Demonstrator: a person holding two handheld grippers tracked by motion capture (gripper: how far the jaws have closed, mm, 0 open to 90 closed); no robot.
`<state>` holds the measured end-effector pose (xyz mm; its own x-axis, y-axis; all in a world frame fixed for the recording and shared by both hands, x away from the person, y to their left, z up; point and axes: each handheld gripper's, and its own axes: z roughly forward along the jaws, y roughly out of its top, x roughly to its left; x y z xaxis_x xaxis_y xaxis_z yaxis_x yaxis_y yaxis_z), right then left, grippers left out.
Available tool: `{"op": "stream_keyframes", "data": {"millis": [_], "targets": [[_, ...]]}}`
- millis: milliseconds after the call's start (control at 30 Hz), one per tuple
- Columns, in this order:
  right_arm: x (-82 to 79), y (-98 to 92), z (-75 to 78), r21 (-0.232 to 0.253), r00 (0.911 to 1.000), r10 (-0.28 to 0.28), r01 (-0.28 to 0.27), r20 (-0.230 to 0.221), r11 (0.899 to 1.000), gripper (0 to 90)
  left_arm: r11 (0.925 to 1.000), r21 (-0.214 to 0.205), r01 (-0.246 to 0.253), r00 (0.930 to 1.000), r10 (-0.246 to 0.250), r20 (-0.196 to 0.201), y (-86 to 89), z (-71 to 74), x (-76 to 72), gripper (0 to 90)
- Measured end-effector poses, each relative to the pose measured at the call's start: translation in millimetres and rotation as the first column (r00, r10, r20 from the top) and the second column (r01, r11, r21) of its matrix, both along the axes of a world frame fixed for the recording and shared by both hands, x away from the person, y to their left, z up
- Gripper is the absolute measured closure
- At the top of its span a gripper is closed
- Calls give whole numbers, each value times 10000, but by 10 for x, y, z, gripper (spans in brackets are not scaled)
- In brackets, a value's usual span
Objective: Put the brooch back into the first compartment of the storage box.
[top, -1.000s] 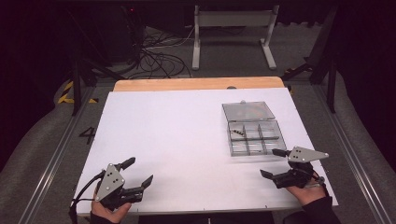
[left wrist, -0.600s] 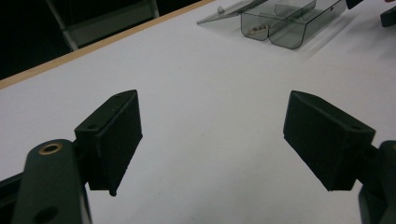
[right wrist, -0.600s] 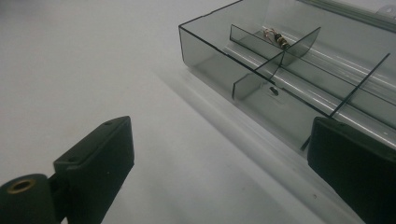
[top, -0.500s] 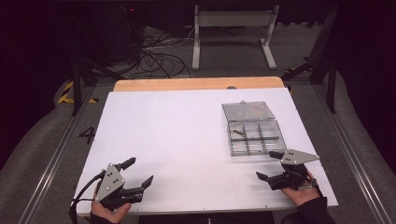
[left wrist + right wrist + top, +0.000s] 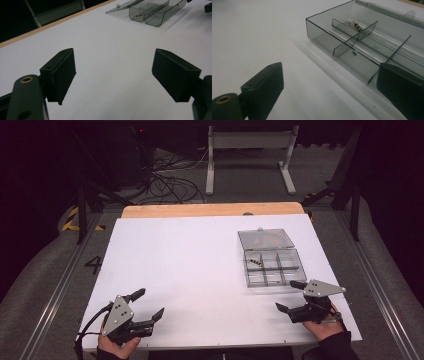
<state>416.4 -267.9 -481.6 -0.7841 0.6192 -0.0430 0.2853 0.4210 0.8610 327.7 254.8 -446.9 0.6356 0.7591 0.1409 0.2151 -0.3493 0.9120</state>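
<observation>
So the white table (image 5: 200, 270) is mostly bare, tons of free space across the middle and the whole left half. The clear compartment box (image 5: 272, 267) sits on the right side, lid (image 5: 265, 239) flipped open toward the far edge, with a bit of white margin between it and the table's right edge. There are a few small dark parts (image 5: 255, 262) in its far-left compartment, you can see them in the right gripper view too (image 5: 355, 25), tucked behind a divider.

Right gripper (image 5: 291, 297) is down at the near right corner, just short of the box's near wall, jaws spread wide with nothing in them. In its own view the box's near corner sits right between the jaws, close but not touching as far as I can tell.

Left gripper (image 5: 147, 304) is at the near left corner by the front edge, jaws also wide open and empty, well apart from the box (image 5: 152, 13).

Compared with a second ago, the right gripper has slid back a little toward the front edge and away from the box. Left one hasn't budged, box is in the same spot
</observation>
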Motion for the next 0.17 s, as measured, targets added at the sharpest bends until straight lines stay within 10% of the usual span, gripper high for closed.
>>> {"op": "stream_keyframes", "data": {"millis": [167], "targets": [[-7, -2, 8, 30, 10000, -51, 51, 61, 10000, 79, 10000, -8, 47, 10000, -47, -12, -1, -3, 3, 200]]}}
